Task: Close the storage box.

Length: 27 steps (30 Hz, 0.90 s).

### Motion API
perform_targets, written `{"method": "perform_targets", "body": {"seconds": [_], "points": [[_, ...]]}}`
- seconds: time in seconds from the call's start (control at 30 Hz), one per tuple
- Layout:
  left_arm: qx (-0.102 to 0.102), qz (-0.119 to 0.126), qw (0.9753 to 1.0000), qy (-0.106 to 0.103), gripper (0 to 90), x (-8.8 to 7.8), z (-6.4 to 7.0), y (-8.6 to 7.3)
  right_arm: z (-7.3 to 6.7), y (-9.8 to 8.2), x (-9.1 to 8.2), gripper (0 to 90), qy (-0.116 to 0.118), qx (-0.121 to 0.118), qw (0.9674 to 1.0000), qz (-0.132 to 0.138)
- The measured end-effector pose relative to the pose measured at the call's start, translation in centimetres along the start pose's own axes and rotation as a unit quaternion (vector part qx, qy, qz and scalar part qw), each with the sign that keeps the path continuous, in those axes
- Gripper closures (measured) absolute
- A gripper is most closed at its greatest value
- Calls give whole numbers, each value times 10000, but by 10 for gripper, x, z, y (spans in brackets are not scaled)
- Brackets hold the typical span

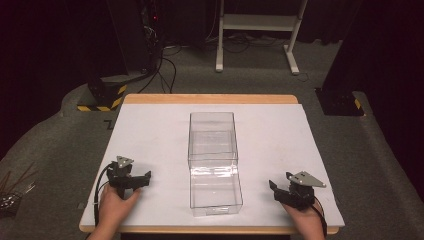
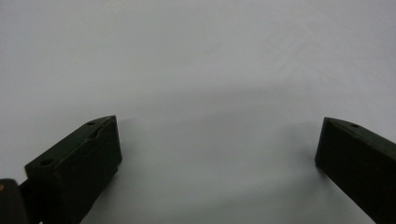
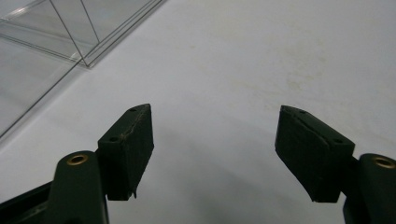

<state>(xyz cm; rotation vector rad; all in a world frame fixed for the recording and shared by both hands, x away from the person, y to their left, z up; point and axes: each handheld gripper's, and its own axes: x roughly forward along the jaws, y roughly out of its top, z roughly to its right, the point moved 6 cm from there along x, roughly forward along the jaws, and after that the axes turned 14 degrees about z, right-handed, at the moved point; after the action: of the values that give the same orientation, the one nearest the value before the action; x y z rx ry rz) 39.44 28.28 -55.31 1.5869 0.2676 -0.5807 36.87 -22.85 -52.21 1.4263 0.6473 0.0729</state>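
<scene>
A clear plastic box (image 1: 212,137) stands in the middle of the white table top (image 1: 280,130), with a lower clear part (image 1: 216,192) lying in front of it toward the near edge. My left gripper (image 1: 142,179) rests near the front left, left of the box, its jaws pointing toward it. In the left gripper view my left gripper (image 2: 218,123) is open wide over bare white surface. My right gripper (image 1: 276,190) sits at the front right, pointing toward the box. In the right gripper view my right gripper (image 3: 215,111) is open with nothing between its jaws, and the box's corner (image 3: 56,32) shows at upper left.
The table has a wooden edge (image 1: 210,98) at the back. Beyond it, on the grey floor, stand a white frame (image 1: 257,30), a black base with yellow-black stripes (image 1: 102,95), cables (image 1: 165,65) and another black base (image 1: 340,102).
</scene>
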Motion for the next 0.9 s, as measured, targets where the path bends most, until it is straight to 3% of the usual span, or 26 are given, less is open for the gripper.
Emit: {"method": "perform_targets", "body": {"seconds": [0.5,0.9], "points": [[-6,9,10000,1,6,0,0,0,-22,17,-11,276,216,-102,9994,265],[-6,11,10000,2,6,0,0,0,-45,34,-26,273,484,-180,9971,561]]}}
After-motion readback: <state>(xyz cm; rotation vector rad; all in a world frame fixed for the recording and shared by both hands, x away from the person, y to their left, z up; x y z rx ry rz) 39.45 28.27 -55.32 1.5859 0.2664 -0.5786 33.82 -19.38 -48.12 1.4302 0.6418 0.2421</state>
